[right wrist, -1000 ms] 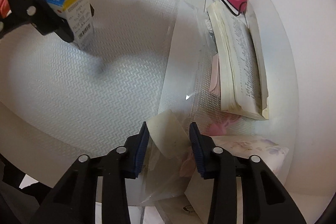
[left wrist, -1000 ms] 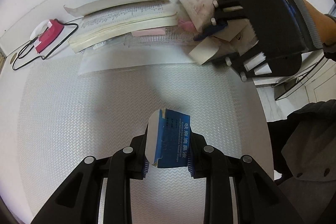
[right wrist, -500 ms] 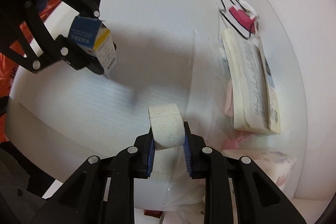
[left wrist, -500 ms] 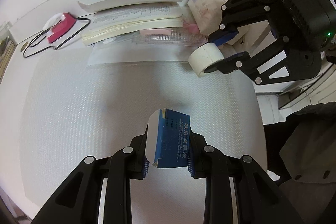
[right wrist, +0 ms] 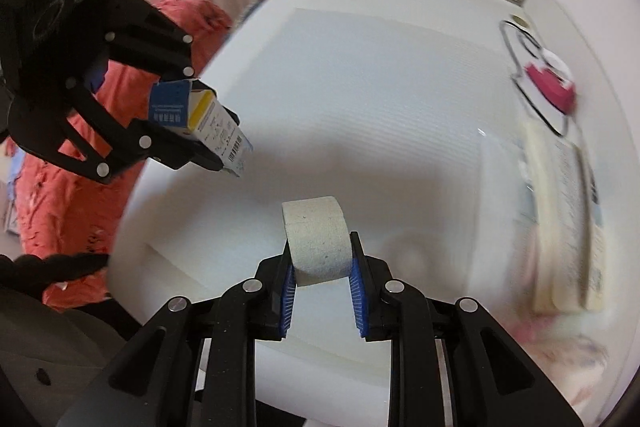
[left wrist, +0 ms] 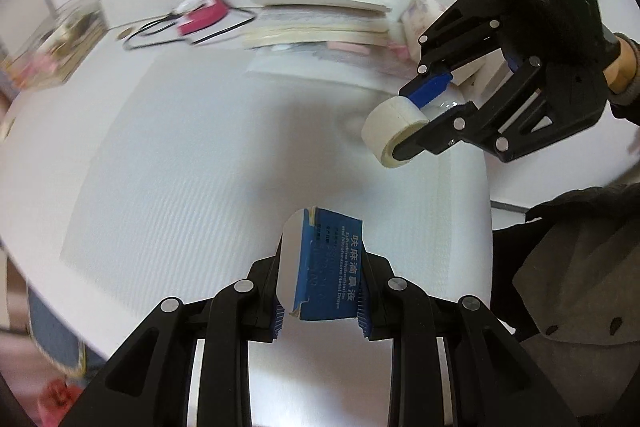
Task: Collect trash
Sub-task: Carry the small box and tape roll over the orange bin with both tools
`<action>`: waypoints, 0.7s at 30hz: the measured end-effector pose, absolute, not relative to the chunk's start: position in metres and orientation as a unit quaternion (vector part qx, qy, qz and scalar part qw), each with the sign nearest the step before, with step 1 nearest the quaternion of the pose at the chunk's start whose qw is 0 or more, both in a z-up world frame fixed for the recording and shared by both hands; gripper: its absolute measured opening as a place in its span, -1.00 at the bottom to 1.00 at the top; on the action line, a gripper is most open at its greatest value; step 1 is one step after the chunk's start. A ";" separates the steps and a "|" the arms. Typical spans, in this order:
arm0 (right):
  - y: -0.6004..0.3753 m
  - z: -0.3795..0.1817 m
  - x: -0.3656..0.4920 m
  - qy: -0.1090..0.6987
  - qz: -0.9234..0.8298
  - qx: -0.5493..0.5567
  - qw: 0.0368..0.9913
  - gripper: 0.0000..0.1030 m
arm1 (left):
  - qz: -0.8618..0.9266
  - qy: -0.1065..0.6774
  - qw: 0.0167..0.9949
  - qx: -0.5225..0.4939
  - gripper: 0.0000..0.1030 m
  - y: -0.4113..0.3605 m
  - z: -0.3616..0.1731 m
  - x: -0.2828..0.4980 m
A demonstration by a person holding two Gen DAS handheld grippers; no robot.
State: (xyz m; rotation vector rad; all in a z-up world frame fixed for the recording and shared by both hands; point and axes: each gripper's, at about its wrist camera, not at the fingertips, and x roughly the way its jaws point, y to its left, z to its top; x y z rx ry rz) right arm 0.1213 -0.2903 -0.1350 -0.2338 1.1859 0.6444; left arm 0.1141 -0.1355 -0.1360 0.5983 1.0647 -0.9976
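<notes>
My left gripper (left wrist: 320, 307) is shut on a small blue and white medicine box (left wrist: 330, 279), held above the white table mat (left wrist: 180, 155). In the right wrist view the same box (right wrist: 200, 119) shows a yellow panel and a barcode, clamped in the left gripper (right wrist: 192, 147) at the table's left edge. My right gripper (right wrist: 320, 291) is shut on a pale cardboard tape core (right wrist: 318, 241), lifted off the table. From the left wrist view that core (left wrist: 394, 131) hangs in the right gripper (left wrist: 416, 125) at the right.
A thick open book (left wrist: 320, 23) lies at the back of the table with a pink device and black cable (left wrist: 200, 19) beside it. A clear plastic sleeve (left wrist: 320, 67) and pink packets lie in front of the book. An orange garment (right wrist: 80, 195) sits off the table's left edge.
Both grippers have risen and swung away from the clutter, each keeping its object. The right gripper pulled the tape core out of the pile by the book and now holds it higher over the mat.
</notes>
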 end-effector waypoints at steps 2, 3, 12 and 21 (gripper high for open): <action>-0.278 -0.131 0.123 0.542 0.315 -0.108 0.771 -0.53 | -0.431 0.484 0.715 0.261 -0.43 -0.119 -0.132 0.109; -0.274 -0.130 0.126 0.540 0.323 -0.107 0.770 -0.53 | -0.423 0.486 0.720 0.257 -0.43 -0.112 -0.130 0.106; -0.188 -0.114 0.127 0.515 0.420 -0.132 0.736 -0.53 | -0.336 0.506 0.766 0.208 -0.43 -0.036 -0.115 0.079; -0.081 -0.108 0.113 0.494 0.514 -0.175 0.679 -0.53 | -0.238 0.530 0.800 0.146 -0.43 0.044 -0.111 0.031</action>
